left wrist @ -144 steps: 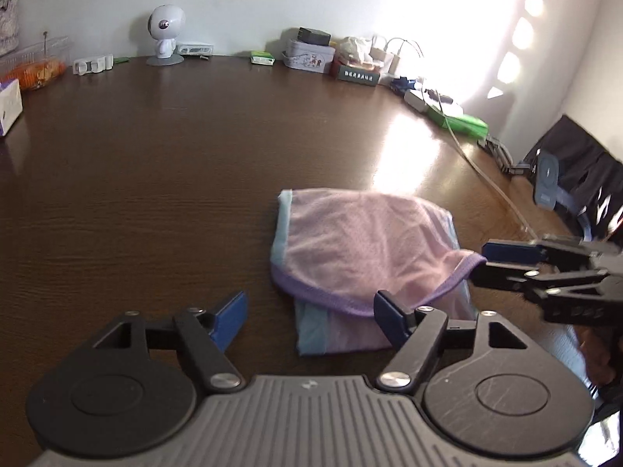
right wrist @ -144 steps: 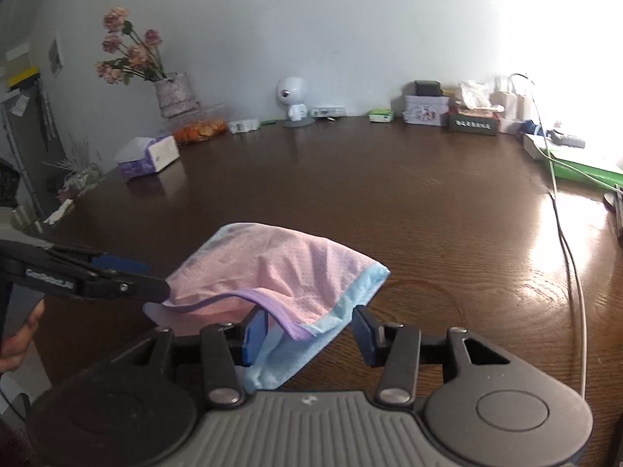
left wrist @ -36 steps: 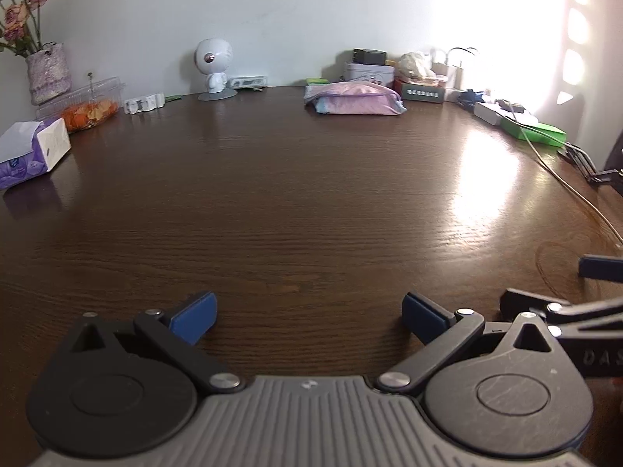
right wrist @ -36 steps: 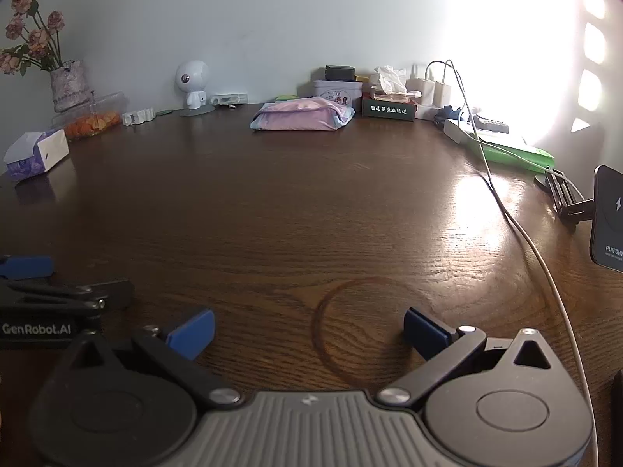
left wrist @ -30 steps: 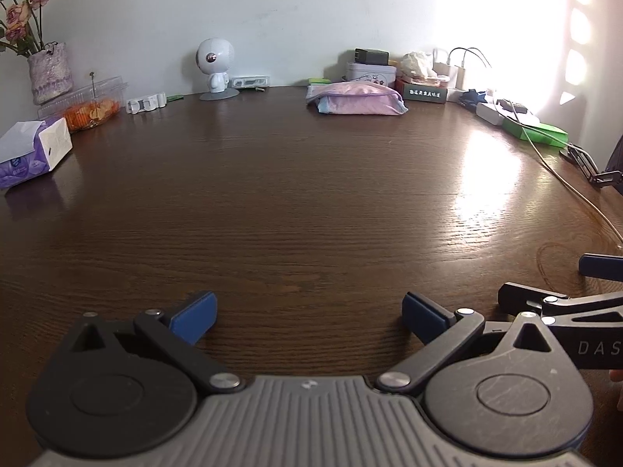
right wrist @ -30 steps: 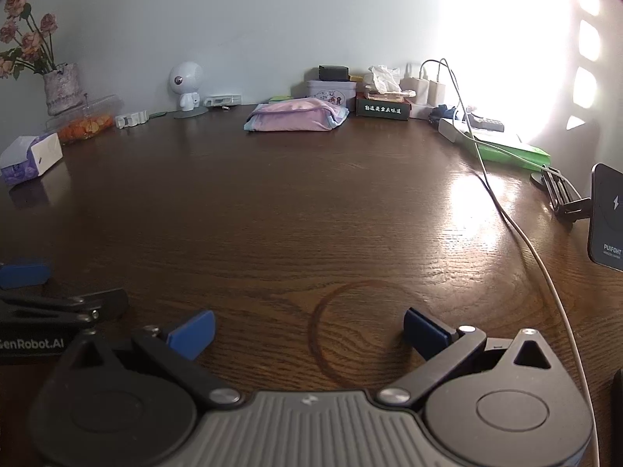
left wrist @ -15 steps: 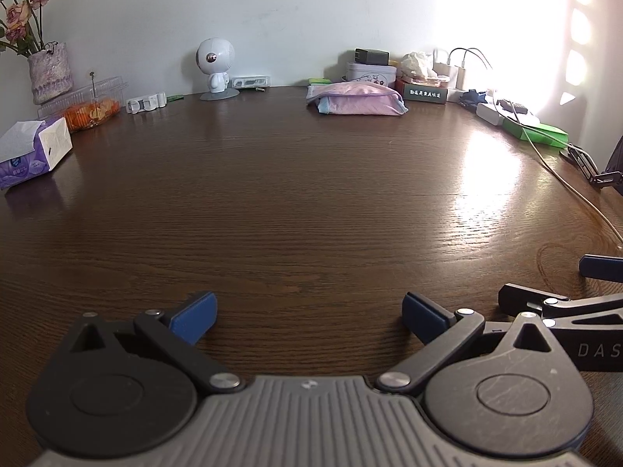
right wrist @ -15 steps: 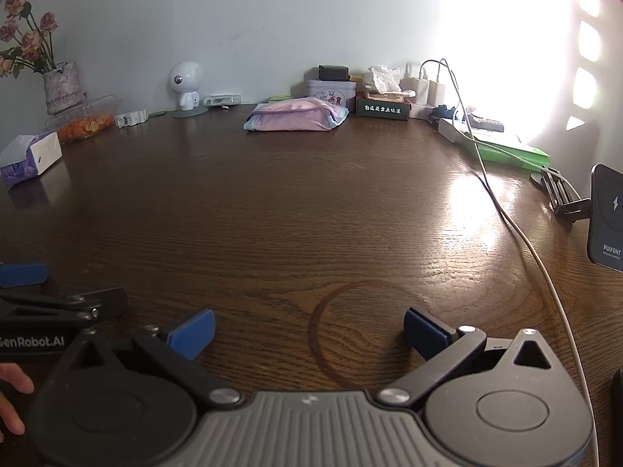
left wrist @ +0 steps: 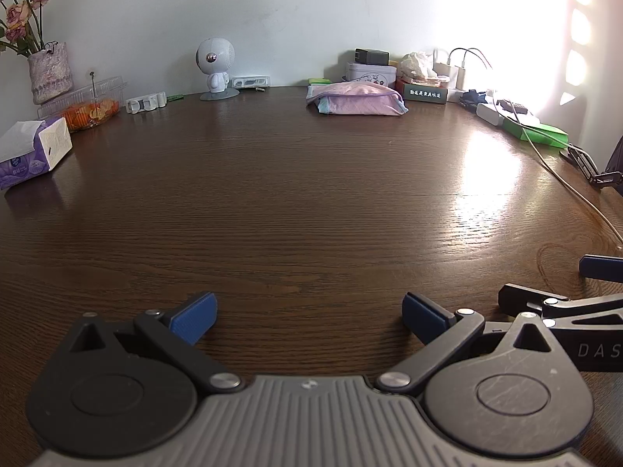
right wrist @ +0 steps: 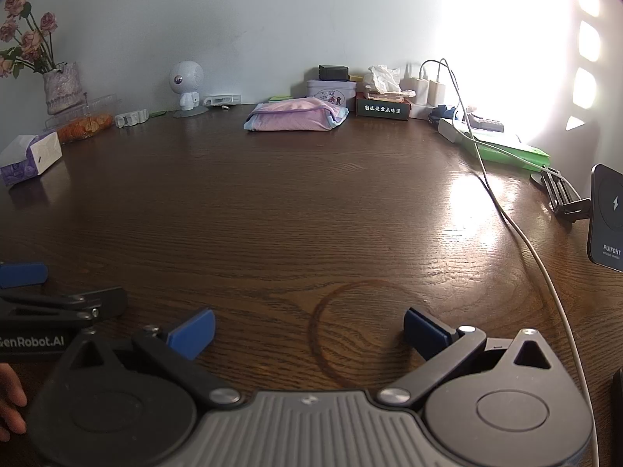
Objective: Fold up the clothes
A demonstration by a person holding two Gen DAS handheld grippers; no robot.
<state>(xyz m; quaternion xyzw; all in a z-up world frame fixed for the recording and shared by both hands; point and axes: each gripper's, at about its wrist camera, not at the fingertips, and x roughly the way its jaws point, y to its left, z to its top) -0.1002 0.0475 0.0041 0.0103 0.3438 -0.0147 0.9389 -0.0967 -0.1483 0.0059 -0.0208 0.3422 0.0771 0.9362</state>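
A folded pink garment with light-blue and purple trim [left wrist: 356, 99] lies at the far edge of the dark wooden table [left wrist: 303, 194]; it also shows in the right wrist view [right wrist: 296, 116]. My left gripper [left wrist: 307, 313] is open and empty, low over the near part of the table, far from the garment. My right gripper [right wrist: 309, 329] is open and empty, beside the left one at the near edge. Each gripper's fingers show at the edge of the other's view.
Along the back wall stand a flower vase [left wrist: 48, 72], a tissue box [left wrist: 33, 151], a snack tray [left wrist: 91, 109], a white robot figure [left wrist: 214, 68], tins and chargers [right wrist: 389, 89]. A white cable [right wrist: 518, 229] and a phone stand [right wrist: 607, 218] lie to the right.
Earlier, both grippers worked on the garment close up; it now lies folded at the far edge. Over the last second both grippers have stayed open and almost still.
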